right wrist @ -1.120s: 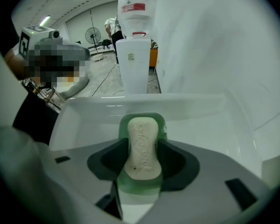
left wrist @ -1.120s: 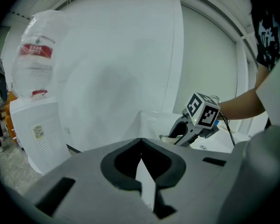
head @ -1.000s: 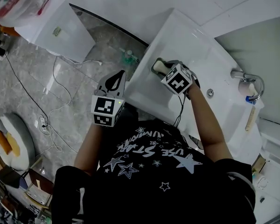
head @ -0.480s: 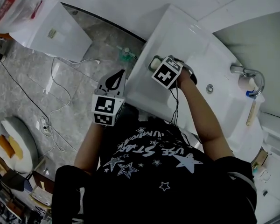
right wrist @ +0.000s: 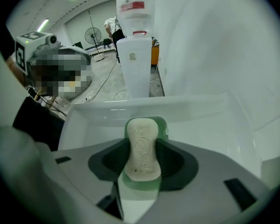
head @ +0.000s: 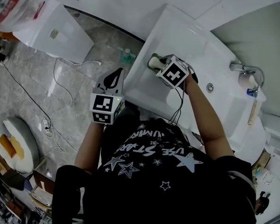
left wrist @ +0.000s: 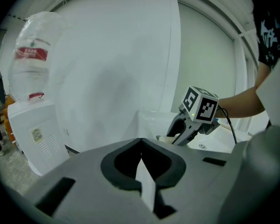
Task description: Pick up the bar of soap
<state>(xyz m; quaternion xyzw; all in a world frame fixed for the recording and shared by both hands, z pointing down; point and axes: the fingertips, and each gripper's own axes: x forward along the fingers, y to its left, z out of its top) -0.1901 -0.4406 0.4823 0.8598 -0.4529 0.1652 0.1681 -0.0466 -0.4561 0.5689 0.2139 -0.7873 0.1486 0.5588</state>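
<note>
A pale bar of soap (right wrist: 141,154) lies in a green soap dish (right wrist: 163,125) on the near left corner of the white sink (head: 210,50). My right gripper (right wrist: 143,141) reaches down over it with a jaw on each side, pads against the soap's long edges. From the head view the soap (head: 154,60) shows just beyond my right gripper (head: 157,64). My left gripper (head: 115,76) hangs over the floor to the left of the sink, jaws shut and empty (left wrist: 140,140). From there my right gripper (left wrist: 178,134) shows at the sink's corner.
A chrome tap (head: 245,71) stands at the sink's far right. A white water dispenser (head: 60,27) stands on the floor at the left, with cables (head: 60,92) trailing over the tiles. A small green bottle (head: 127,56) sits on the floor by the sink.
My right gripper has shifted slightly over the soap at the sink's corner and stays down on it. The left gripper has barely moved.
</note>
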